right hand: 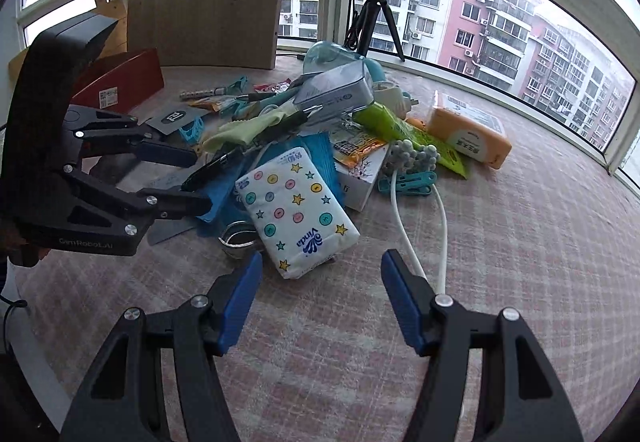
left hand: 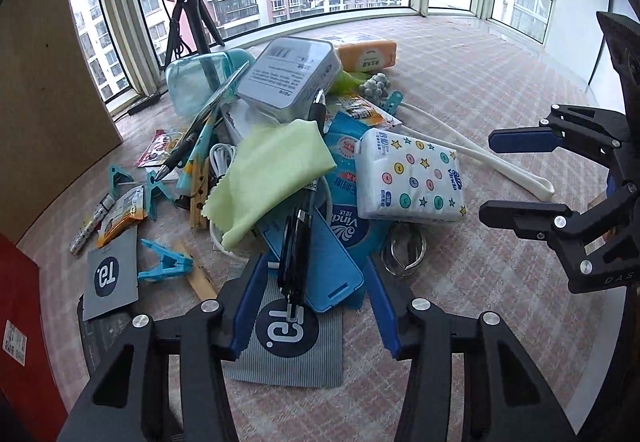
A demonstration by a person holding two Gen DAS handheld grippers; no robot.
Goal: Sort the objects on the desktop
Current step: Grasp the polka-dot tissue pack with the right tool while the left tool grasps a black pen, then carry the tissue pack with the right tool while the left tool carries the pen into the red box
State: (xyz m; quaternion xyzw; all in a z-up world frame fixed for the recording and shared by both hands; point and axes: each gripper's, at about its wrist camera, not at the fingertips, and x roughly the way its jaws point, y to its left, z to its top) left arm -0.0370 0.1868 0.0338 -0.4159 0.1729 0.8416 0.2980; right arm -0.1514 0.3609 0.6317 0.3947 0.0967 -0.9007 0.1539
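left gripper (left hand: 310, 316), lower centre of the left wrist view: black fingers with blue pads, jaws partly apart, straddling the near end of a black pen (left hand: 295, 254). pads appear just beside the pen rather than pressing on it; nothing is gripped as far as can be seen. in the right wrist view the same gripper (right hand: 202, 181) enters from the left edge, its tips at the pen's end.

right gripper (right hand: 320, 296), lower centre of the right wrist view: jaws standing wide, empty, aimed at the near corner of the tissue pack.

pile of desktop objects, centre of both views, on a pink checked cloth (left hand: 500, 81).

entries, largest to smallest:
- grey tin box (left hand: 288, 75), upper centre, tilted atop the heap.
- blue wipes packet (left hand: 344, 209), centre, under the pen.
- white tissue pack with dots and stars (left hand: 412, 177), right of centre; just ahead of the right gripper.
- pale green cloth (left hand: 272, 177), centre, draped over the heap and touching the pen's far end.
- orange tissue pack (left hand: 368, 55), upper centre, at the back.
- grey striped card (left hand: 288, 334), bottom centre, beneath the left gripper.
- black pen, long axis running almost straight away from the left gripper, from bottom centre up toward the green cloth; it lies along the line of the fingers, between the pads.
- blue clip (left hand: 164, 264), lower left, apart from the heap.

judgement: the left gripper is nearer the pen and is set to close across its narrow width; the right is nearer the tissue pack.
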